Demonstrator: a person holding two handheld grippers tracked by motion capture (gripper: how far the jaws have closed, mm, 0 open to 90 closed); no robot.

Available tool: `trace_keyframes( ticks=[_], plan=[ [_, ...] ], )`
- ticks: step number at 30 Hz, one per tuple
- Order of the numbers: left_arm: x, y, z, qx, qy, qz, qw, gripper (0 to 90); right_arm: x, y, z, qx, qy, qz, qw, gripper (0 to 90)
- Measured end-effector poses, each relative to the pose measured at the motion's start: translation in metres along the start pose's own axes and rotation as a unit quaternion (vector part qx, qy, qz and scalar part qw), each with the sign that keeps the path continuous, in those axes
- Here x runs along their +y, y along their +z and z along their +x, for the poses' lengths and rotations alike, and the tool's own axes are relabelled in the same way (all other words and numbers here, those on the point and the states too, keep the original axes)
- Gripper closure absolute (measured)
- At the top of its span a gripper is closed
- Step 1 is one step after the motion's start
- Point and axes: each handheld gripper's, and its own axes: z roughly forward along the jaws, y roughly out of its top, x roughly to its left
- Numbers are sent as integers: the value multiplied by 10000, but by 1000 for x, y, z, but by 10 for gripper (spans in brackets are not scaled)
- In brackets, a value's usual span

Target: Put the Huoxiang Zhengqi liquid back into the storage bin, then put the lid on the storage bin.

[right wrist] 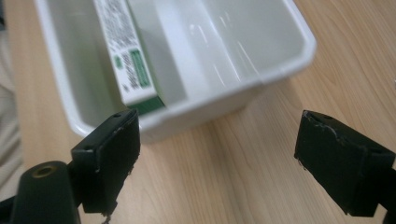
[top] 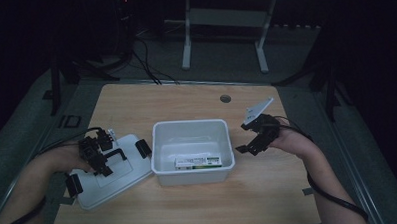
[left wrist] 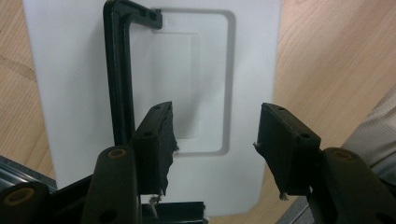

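A white box (top: 193, 151) is seen in the middle of the wooden surface (top: 189, 202). A green and white packet (top: 198, 161) is laid flat inside it, near the front wall. The white lid (top: 111, 175) is laid flat on the surface, just beside the box on the left. A black handle (left wrist: 119, 70) is fixed on the lid.

The left tongs (top: 99, 154) are held over the lid. Their jaws are spread apart, and nothing is gripped between them. The right tongs (top: 257, 137) are held just beside the box, on its right. Their jaws are spread wide, and nothing is gripped.
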Motion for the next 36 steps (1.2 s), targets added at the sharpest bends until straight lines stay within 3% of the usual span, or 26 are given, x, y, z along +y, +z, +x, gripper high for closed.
trace_keyframes(
  ticks=[5,9,13,17,21,30,36],
  plan=[
    [-2,-7,-1,43,-53,-56,10000,448,-19,7,-4,-77,58,141,9999,140],
    [-4,-13,-2,92,-49,-122,9999,447,-32,11,-8,-121,246,139,9995,141],
    [-7,-22,-2,52,-52,-344,9994,448,-43,14,-10,-196,378,202,9989,142],
    [-11,-31,-1,251,-20,-436,9987,448,-51,18,-11,-76,514,265,9983,145],
    [-12,-35,4,376,-115,-498,9980,447,-56,23,-9,-27,599,364,9975,144],
    [-10,-6,24,487,-328,-481,9971,422,-66,31,-9,38,666,347,9972,144],
    [-5,9,31,494,-216,-603,9967,422,-73,34,-10,45,741,400,9964,144]
  ],
)
